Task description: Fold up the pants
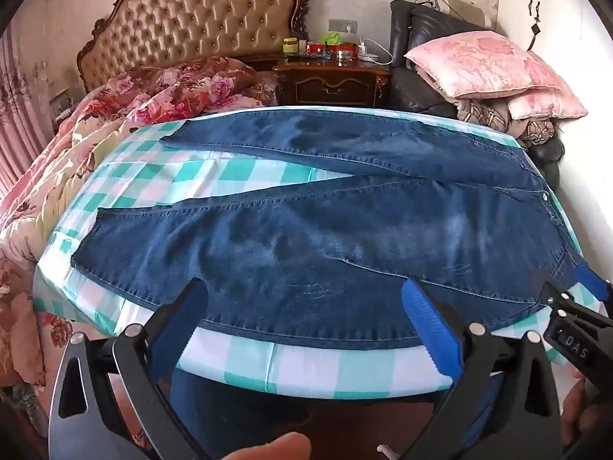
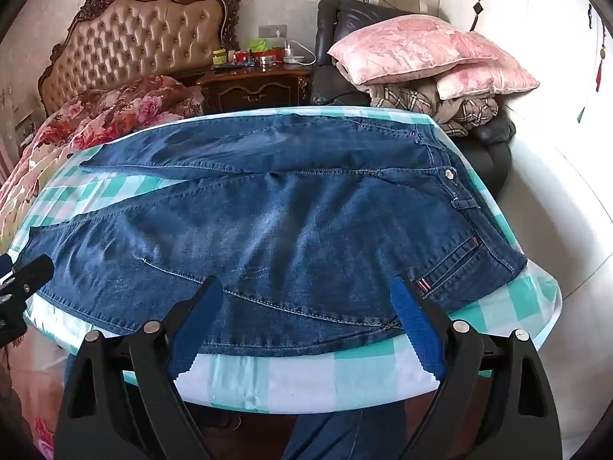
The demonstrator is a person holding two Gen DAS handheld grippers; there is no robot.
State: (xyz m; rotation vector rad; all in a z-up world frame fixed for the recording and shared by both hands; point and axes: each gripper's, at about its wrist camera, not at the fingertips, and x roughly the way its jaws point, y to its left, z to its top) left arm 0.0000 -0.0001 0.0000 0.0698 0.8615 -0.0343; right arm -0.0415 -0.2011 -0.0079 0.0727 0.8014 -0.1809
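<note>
Open left tongs [image 1: 306,306] hover over jeans [image 1: 325,230] spread on checkered table [image 1: 325,368].

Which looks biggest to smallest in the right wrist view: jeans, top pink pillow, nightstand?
1. jeans, though nearness to the camera enlarges them
2. top pink pillow
3. nightstand, farthest back and partly hidden

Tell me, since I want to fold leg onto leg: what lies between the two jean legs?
Only bare checked tablecloth shows in the wedge between the jeans legs, clearest in the left wrist view.
</note>
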